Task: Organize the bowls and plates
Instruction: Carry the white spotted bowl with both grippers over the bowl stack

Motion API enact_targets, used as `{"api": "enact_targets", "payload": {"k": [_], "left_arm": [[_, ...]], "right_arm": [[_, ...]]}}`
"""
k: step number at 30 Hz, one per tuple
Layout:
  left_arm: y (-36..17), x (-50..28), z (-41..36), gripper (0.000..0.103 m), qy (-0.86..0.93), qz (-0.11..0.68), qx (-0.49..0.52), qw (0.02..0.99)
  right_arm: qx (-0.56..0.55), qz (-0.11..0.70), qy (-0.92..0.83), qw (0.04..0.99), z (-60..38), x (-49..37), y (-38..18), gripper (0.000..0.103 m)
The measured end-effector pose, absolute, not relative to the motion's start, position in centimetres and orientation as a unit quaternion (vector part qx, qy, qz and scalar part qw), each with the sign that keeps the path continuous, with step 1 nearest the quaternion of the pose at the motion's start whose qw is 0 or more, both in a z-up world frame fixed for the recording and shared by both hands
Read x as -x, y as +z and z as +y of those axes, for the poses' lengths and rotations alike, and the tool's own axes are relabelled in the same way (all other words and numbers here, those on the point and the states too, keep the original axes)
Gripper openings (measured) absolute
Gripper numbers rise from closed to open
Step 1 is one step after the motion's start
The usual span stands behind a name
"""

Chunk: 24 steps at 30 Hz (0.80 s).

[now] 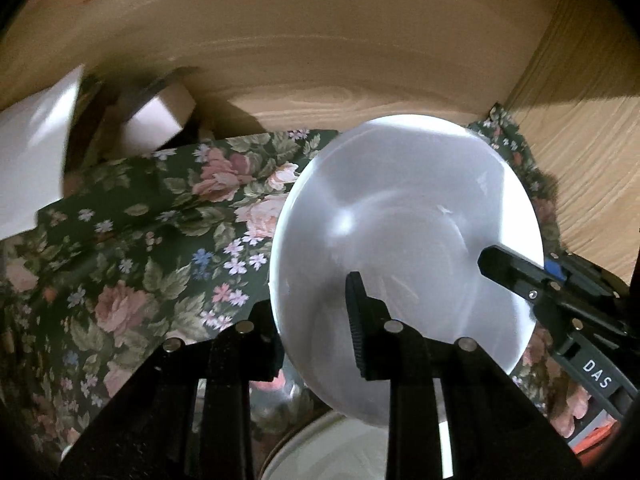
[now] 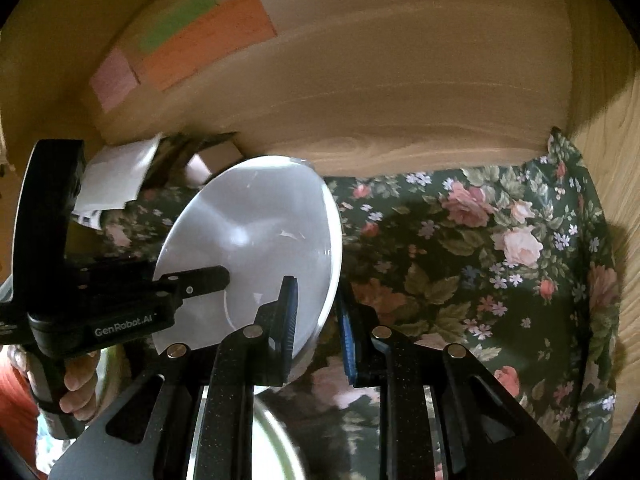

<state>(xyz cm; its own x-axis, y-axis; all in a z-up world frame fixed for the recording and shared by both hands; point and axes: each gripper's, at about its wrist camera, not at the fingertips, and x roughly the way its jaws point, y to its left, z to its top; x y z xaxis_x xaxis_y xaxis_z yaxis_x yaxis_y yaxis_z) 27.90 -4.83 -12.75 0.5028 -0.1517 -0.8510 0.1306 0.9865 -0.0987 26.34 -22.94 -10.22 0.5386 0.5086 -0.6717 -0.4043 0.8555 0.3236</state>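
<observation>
Items counted: one white bowl (image 1: 400, 220), two tongs, one floral cloth (image 1: 160, 208), three coloured paper notes.

Position of bowl: held tilted above the floral cloth, inside facing the cameras, gripped at two opposite points of the rim.

Left gripper (image 1: 312, 312): closed on the near rim of the bowl, one finger inside the bowl, the other outside and partly hidden behind the wall. Seen in the right wrist view with a hand (image 2: 78, 388) around its handle.

Right gripper (image 2: 316, 320): closed on the opposite rim, blue-padded fingers either side of the wall (one inside, one outside).

Below the bowl, at the bottom edge of the left wrist view: one second white dish (image 1: 340, 452), only partly visible; plate or bowl, cannot tell.

On the wooden back wall (image 2: 400, 92): one green note (image 2: 180, 20), one orange note (image 2: 208, 48), one pink note (image 2: 114, 78), touching one another.
</observation>
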Motion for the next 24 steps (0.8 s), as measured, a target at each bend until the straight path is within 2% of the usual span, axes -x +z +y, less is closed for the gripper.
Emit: {"api": "enact_targets", "payload": {"k": [11, 24], "left_arm": [[-10.4, -22.3, -2.0, 0.027, -0.068, 0.450, 0.012, 0.890], [-9.6, -17.3, 2.0, 0.027, -0.051, 0.441, 0.043, 0.895]], "right_arm": [[-0.061, 0.382, 0.286, 0.877, -20.6, -22.8, -8.3, 0.018], [-0.044, 0.375, 0.314, 0.871, -16.4, -18.6, -7.8, 0.018]]}}
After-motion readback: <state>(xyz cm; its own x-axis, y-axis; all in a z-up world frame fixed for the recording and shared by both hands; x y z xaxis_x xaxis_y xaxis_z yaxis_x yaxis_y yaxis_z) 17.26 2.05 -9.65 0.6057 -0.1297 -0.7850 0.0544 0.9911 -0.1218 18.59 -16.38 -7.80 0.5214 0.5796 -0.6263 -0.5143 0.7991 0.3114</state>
